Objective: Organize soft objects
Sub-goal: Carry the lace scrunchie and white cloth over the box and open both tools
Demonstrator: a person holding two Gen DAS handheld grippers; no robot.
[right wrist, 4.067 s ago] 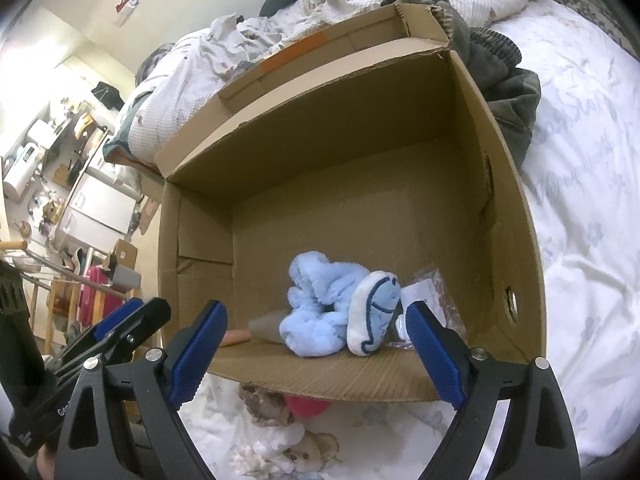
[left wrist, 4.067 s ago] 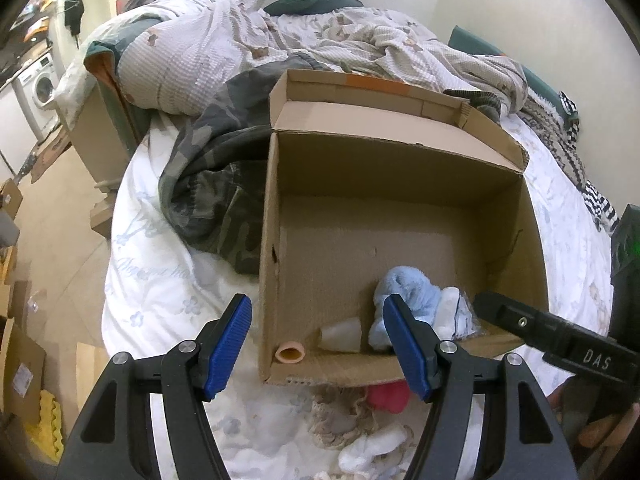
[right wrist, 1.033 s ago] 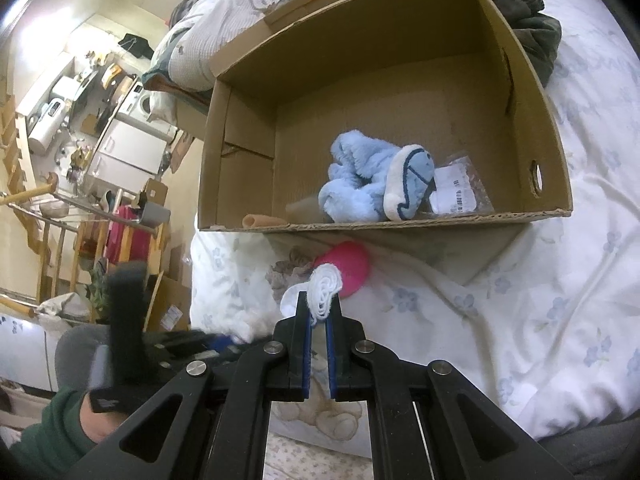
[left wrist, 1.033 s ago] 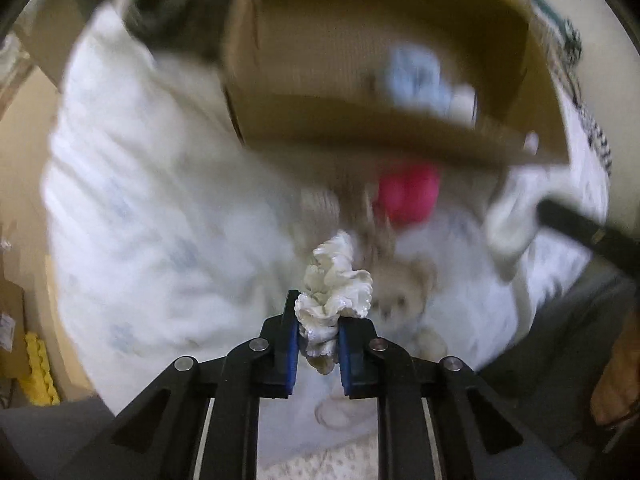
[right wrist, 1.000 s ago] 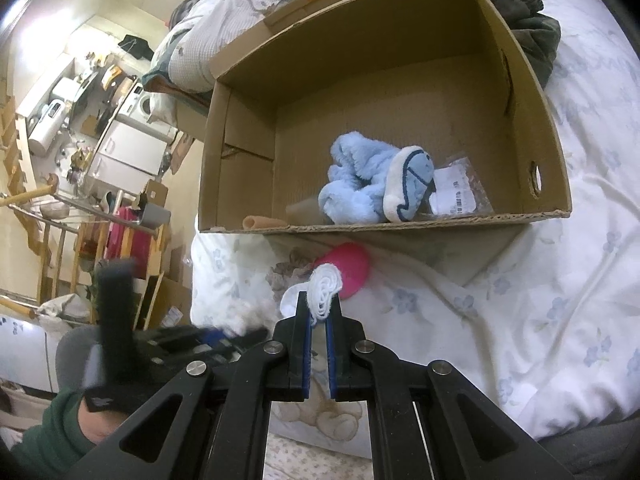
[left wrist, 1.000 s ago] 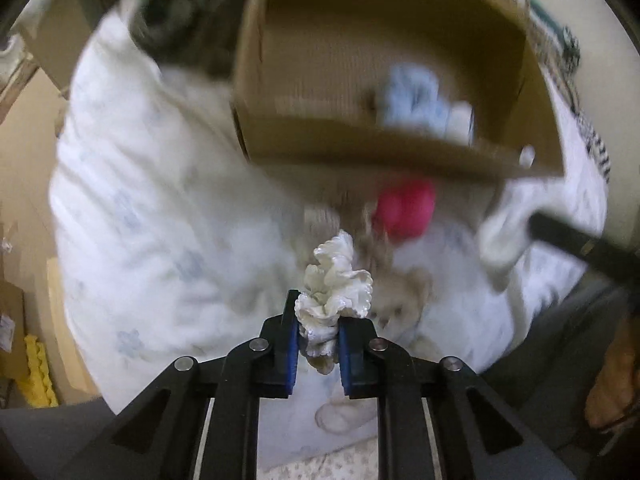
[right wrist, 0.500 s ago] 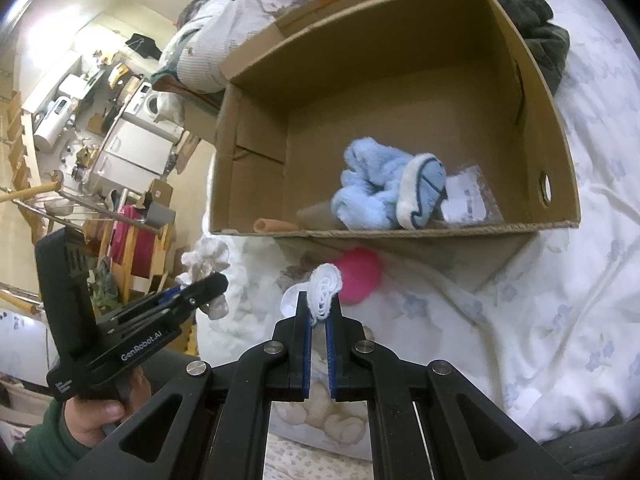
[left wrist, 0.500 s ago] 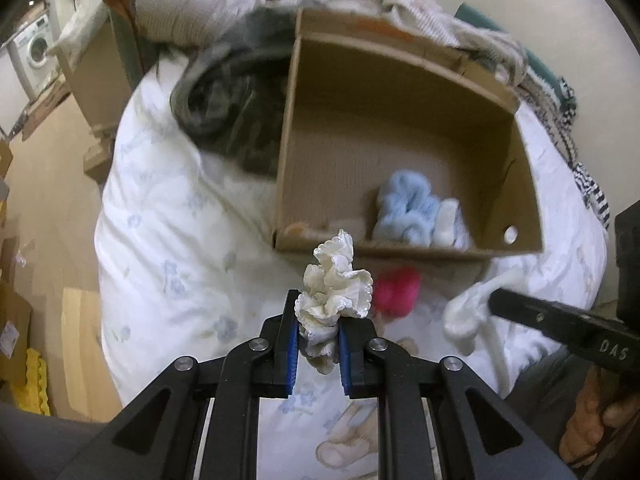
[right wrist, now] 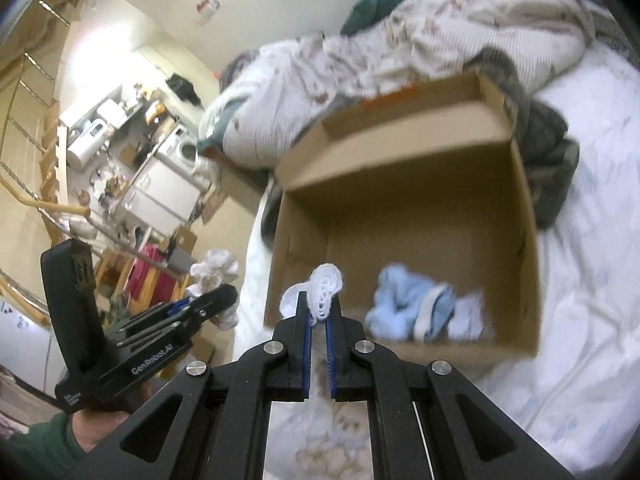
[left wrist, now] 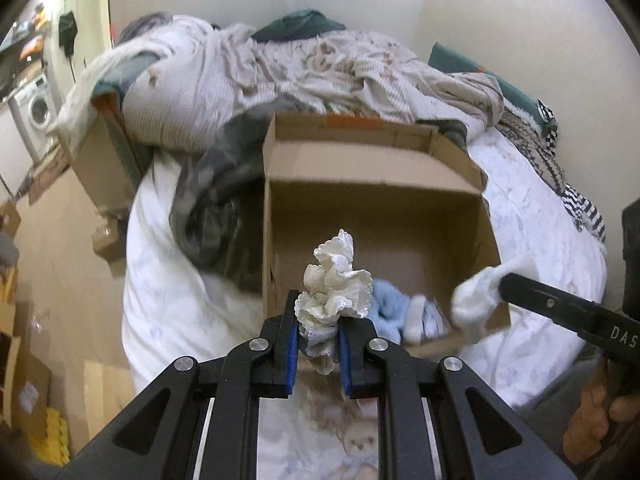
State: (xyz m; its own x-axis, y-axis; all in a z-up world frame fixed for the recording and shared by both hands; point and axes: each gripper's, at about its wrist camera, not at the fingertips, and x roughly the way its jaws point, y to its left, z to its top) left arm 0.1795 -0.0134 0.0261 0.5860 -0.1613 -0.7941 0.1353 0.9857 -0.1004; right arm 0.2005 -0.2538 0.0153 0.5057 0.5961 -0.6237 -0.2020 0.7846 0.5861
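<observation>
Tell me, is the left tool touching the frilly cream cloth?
Touching. The left wrist view shows the left tool shut on the frilly cream cloth, both blue pads pressing its sides.

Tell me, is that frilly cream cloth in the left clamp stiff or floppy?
Probably floppy: the cream ruffled cloth bunches into folds where the left gripper pinches it. It likely weighs little, since a narrow pinch keeps it aloft. Unlikely to slip, as the ruffles bulge around the pads.

Cream ruffled scrunchie [left wrist: 334, 288] and white sock [right wrist: 325, 290] held aloft, blue plush [right wrist: 404, 308] inside cardboard box [right wrist: 400, 176]
</observation>
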